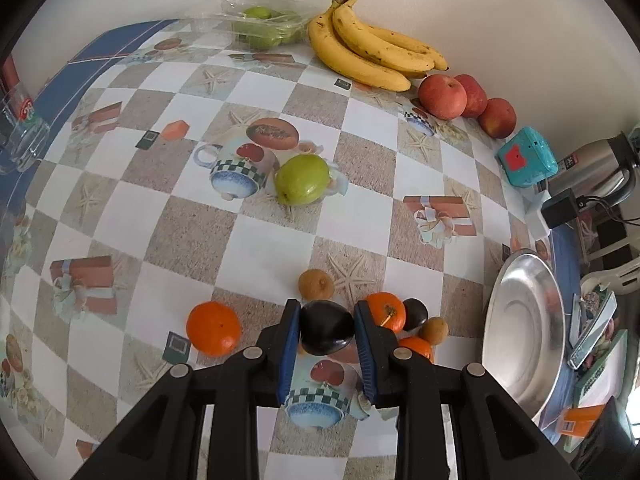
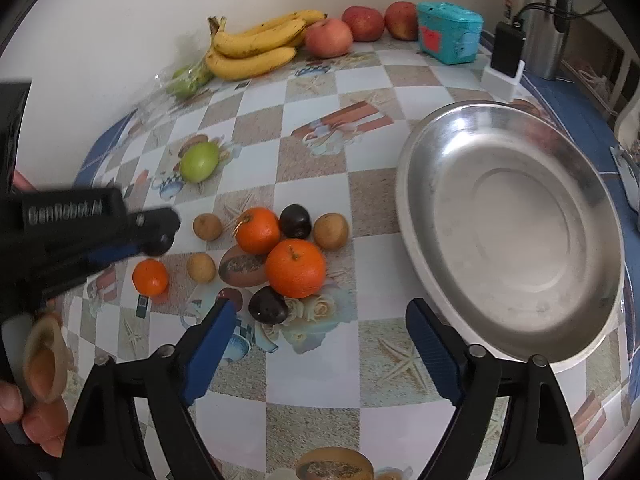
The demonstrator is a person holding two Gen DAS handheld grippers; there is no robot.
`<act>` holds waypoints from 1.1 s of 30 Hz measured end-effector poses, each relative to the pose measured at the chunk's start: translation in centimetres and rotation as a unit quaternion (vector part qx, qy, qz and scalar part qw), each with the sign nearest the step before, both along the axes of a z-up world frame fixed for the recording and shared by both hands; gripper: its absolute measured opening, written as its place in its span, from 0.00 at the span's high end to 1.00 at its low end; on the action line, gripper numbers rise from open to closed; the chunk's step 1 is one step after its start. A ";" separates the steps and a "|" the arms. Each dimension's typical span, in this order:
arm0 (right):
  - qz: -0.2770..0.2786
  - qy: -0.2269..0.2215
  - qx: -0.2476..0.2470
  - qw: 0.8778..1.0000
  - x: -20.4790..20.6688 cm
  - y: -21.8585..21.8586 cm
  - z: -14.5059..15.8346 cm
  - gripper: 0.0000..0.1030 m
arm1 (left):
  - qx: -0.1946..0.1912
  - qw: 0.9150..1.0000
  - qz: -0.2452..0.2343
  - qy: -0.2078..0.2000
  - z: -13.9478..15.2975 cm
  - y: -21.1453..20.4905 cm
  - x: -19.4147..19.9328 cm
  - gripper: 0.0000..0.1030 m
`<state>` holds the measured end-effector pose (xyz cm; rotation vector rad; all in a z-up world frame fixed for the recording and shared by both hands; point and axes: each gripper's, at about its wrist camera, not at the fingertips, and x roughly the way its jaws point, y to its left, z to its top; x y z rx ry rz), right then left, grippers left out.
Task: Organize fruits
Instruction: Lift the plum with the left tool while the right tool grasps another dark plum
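In the left wrist view, the left gripper point(image 1: 326, 330) fills the bottom of the frame, and its blue pads are clamped on a dark plum point(image 1: 326, 328), one pad on each side of it. Just to the right of the pads lie an orange with a stem point(image 1: 386, 312), a second dark plum point(image 1: 415, 314), a small brown fruit point(image 1: 434, 330) and part of another orange point(image 1: 417, 349). A lone orange point(image 1: 214, 328) sits at the lower left of the pads, and one more brown fruit point(image 1: 315, 284) is just above them. At the right edge stands the steel plate point(image 1: 520, 320). In the middle of the frame a green fruit point(image 1: 302, 179) lies alone on the chequered tablecloth point(image 1: 160, 208). At the top, along the wall, are a bag of green fruits point(image 1: 260, 26), the bananas point(image 1: 368, 48) and three red apples point(image 1: 464, 100), then a teal box point(image 1: 528, 158) and a metal jug point(image 1: 596, 168) at the right.

In the right wrist view, the right gripper point(image 2: 320, 344) is at the bottom with its jaws wide apart and nothing between the pads. A third dark plum point(image 2: 268, 305) lies just above its left pad, beside a big orange point(image 2: 295, 268). The same plate takes the right half of that frame. The same left gripper comes in from the left edge of the frame, with a hand point(image 2: 24, 412) at the lower left corner.
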<state>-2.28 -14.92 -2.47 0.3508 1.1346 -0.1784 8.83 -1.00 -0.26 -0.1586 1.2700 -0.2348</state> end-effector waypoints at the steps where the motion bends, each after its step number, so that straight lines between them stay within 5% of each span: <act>1: 0.003 0.005 -0.001 1.000 0.2 0.2 -0.3 0.21 | 0.001 1.000 0.000 0.003 -0.2 0.1 0.0 0.72; 8: 0.001 0.036 0.006 0.999 1.0 0.6 -1.8 0.41 | -0.012 1.000 0.013 0.024 -1.5 1.3 0.2 0.72; 33: 0.000 0.056 0.044 0.997 3.1 2.4 -3.5 0.72 | -0.028 0.999 0.018 0.033 -2.0 2.0 0.4 0.72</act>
